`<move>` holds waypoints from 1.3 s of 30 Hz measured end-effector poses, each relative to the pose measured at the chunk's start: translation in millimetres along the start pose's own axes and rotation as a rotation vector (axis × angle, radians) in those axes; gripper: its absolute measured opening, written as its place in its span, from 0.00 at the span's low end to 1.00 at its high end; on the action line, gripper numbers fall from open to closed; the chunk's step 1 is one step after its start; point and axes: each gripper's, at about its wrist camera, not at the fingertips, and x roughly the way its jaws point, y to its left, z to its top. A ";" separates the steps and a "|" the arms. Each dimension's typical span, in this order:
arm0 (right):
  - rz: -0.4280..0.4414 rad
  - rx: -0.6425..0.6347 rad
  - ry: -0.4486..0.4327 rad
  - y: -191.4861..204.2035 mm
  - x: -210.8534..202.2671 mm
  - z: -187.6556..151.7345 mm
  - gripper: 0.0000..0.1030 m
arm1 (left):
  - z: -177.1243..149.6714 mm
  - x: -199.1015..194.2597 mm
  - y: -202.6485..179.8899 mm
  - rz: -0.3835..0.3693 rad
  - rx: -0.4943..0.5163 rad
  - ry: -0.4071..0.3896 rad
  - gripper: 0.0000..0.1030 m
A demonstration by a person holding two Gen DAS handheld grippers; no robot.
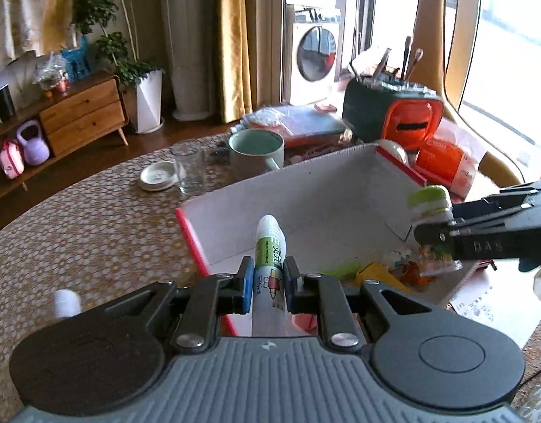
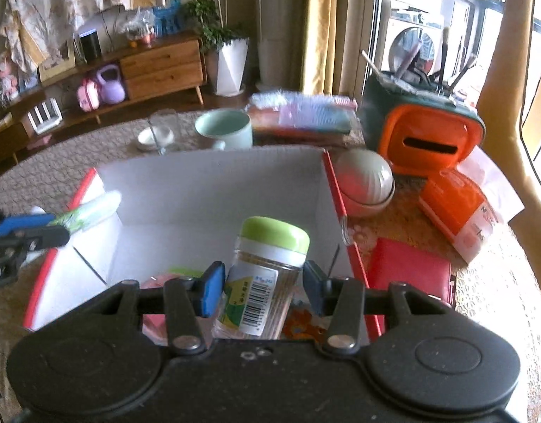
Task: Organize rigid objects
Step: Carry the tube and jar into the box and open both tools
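A white cardboard box with red edges [image 1: 305, 190] [image 2: 214, 183] stands open on the table. My left gripper [image 1: 268, 275] is shut on a white and green glue stick [image 1: 268, 250], held over the box's left rim; it also shows in the right wrist view [image 2: 91, 211]. My right gripper [image 2: 261, 282] is shut on a clear jar with a green lid [image 2: 267, 268], held over the box's right side; the jar also shows in the left wrist view [image 1: 430, 211]. Small colourful items [image 1: 386, 271] lie on the box floor.
Behind the box stand a green mug [image 1: 256, 151], a glass [image 1: 187, 167] and a white lid [image 1: 157, 176]. An orange and green bag [image 2: 422, 130], a round bowl [image 2: 365, 179], an orange packet [image 2: 460, 208] and a red booklet [image 2: 408, 268] lie right of the box.
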 end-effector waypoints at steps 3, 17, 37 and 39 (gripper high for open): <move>0.001 -0.022 0.029 -1.8 9.2 -1.7 0.46 | 5.9 19.9 -6.7 0.001 0.014 0.027 0.17; 0.024 -0.129 0.143 10.4 51.5 -1.7 0.42 | 19.5 100.3 -24.3 0.024 0.065 0.196 0.17; 0.052 -0.065 0.164 5.9 59.6 3.6 0.51 | 19.3 147.6 -21.8 -0.012 0.071 0.466 0.17; 0.049 -0.059 0.155 4.5 56.3 4.3 0.54 | 19.6 144.5 -20.2 -0.018 0.067 0.460 0.17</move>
